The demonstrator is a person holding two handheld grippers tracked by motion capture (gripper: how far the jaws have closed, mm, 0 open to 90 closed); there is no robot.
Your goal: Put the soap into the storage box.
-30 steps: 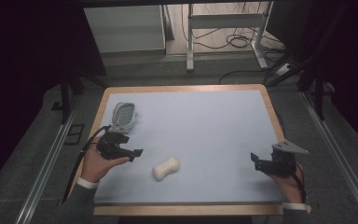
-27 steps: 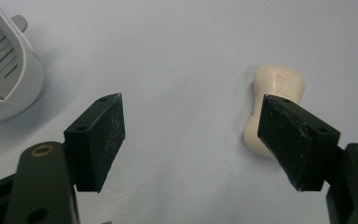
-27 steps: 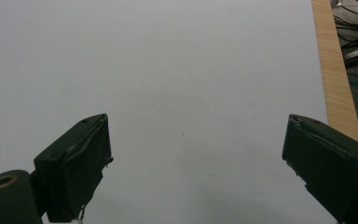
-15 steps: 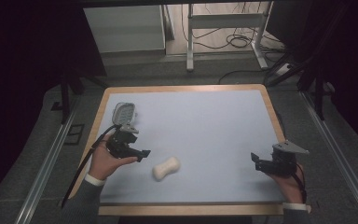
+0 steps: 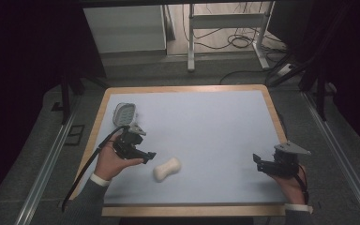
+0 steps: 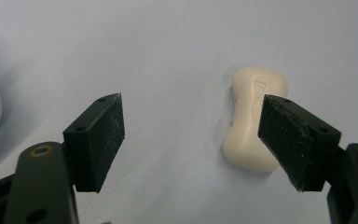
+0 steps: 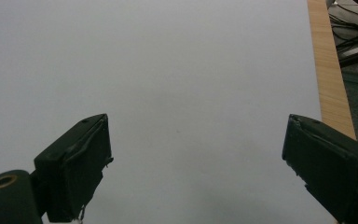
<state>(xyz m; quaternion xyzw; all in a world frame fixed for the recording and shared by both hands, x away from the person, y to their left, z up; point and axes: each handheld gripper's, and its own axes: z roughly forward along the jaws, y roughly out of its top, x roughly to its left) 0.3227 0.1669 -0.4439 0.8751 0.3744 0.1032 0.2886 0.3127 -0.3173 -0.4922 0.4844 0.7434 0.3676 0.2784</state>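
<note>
Pale blue matting covers the tabletop (image 5: 206, 126), framed by a wooden rim, with dark floor, cables and a metal stand beyond the far edge. I have the left claw (image 5: 146, 156) near the left front of the mat, its jaws wide apart and holding nothing, and the bar of soap (image 5: 167, 168) lies flat just to its right, close to the near edge. Through the left gripper view the soap (image 6: 254, 122) sits ahead and off to the right, partly behind the right-hand jaw, so it is not yet centred between the jaws. I judge the bar to be light, stiff and solid, with a smooth, waxy skin that could slide out under a hard squeeze; its waisted, bone-like shape gives me a narrower middle, and that is where I would close on it, across the short width, so the two swollen ends keep it from slipping lengthwise. The right claw (image 5: 260, 162) rests near the right front corner, well apart from the soap, and in the right gripper view the claw (image 7: 196, 163) stands wide open over bare mat with nothing between the jaws. A pale oval dish with a ridged or dimpled inside (image 5: 123, 113) lies far-left of the left claw; I take it for a soap dish but cannot be sure. Some embossed mark shows on the soap's top, too faint to read, and its near end is cut off by the jaw.
</note>
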